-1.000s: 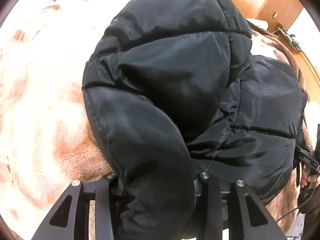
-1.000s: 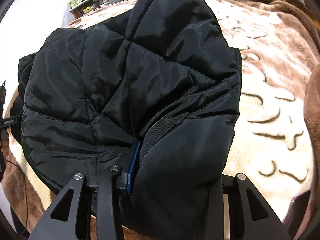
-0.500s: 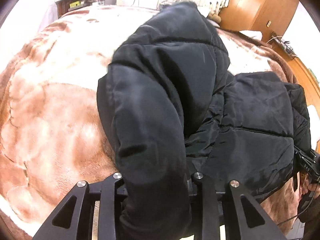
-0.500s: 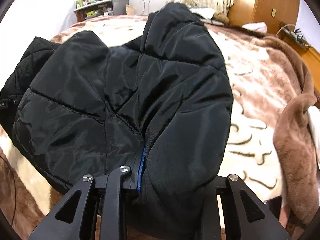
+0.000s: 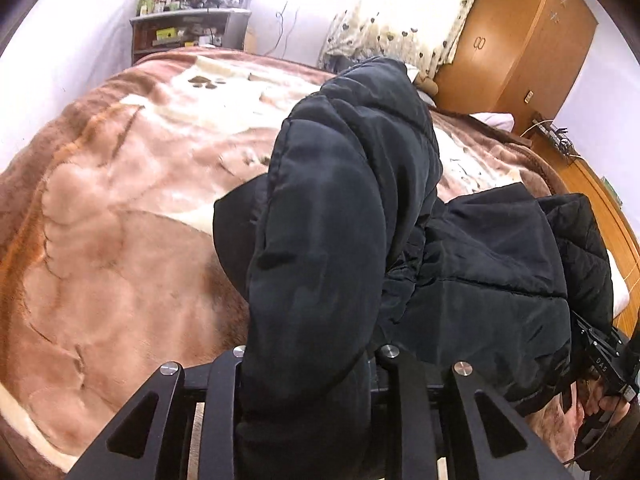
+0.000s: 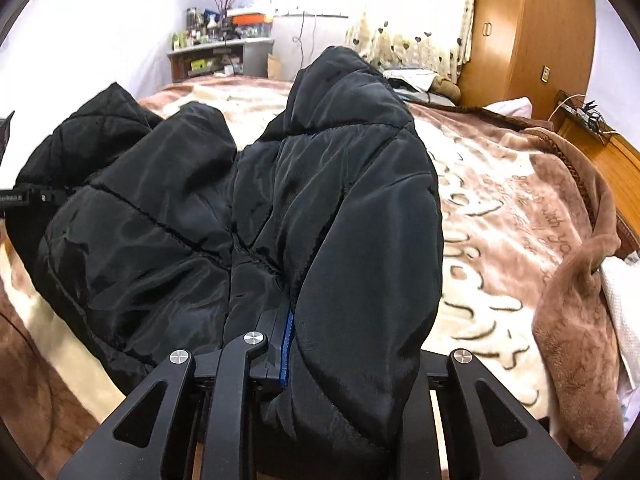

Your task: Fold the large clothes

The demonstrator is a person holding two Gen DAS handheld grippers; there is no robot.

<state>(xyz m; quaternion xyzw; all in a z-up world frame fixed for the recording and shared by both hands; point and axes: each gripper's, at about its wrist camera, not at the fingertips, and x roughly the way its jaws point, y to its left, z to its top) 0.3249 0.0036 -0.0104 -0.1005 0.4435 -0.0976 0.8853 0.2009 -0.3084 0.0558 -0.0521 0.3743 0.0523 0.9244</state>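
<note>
On the left, the left gripper [image 5: 312, 364] has a thick roll of the big black puffy jacket [image 5: 340, 240] between its jaws. The jaws are closing and pinching the puffy cloth tight. The jacket hangs up from this gripper and droops over the soft brown and cream fleece blanket [image 5: 120, 240] that covers the bed. A cluttered grey shelf [image 5: 192, 28] stands by the far wall, past the bed's left corner.

In the middle, the jacket sags between the two grippers, and its far end rests on the blanket. Behind it hangs a cream curtain with little hearts [image 6: 412, 20].

On the right, the right gripper [image 6: 344, 356] pinches another fold of the same jacket. Its jaws are closing too, with the cloth squeezed between them. A thin blue strip [image 6: 285, 344] shows at the edge of the fold, just beside the left jaw. A tall orange-brown wooden wardrobe [image 6: 536, 40] stands by the wall on the far right.
</note>
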